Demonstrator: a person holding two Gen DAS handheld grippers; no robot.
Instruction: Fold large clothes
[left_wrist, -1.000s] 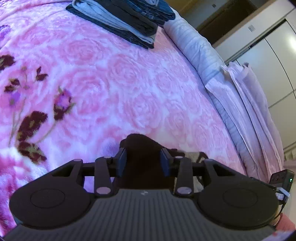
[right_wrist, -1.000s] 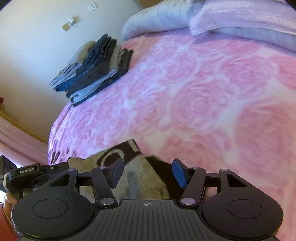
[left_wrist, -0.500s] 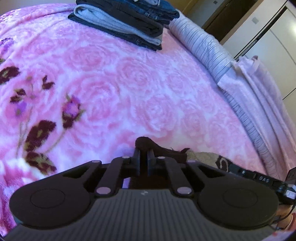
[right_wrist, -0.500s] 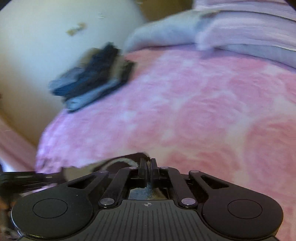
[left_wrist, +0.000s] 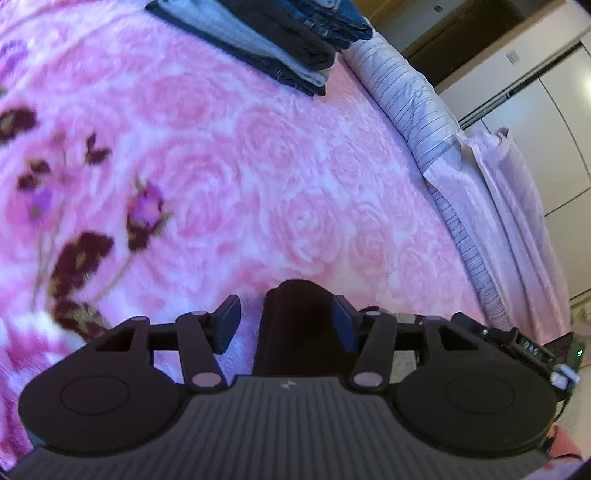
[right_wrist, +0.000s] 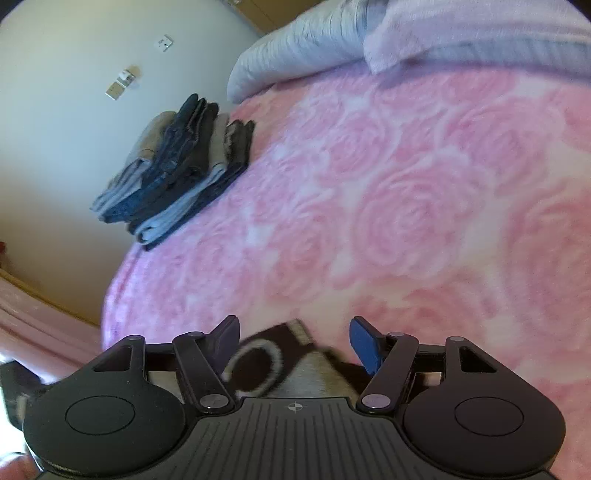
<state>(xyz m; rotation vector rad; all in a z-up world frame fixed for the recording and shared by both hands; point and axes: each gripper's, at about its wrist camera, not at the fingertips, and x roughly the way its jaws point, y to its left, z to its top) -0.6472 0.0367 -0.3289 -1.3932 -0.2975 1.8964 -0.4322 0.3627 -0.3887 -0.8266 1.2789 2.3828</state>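
Left gripper (left_wrist: 286, 325) and right gripper (right_wrist: 293, 341), both released with jaws having just opened, straddle the dark-and-beige garment (right_wrist: 280, 365), which lies on the bed (left_wrist: 258, 166) directly beneath and between their fingers, equally near both, its long axis indeterminate.

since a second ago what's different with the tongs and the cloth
Both tongs clamped shut on the dark garment half a second ago and have just been opening again. The left tongs stand open with the dark fabric between the pads; the right tongs stand wide open over the brown patterned part. The folded stack and pink blanket lie as before.
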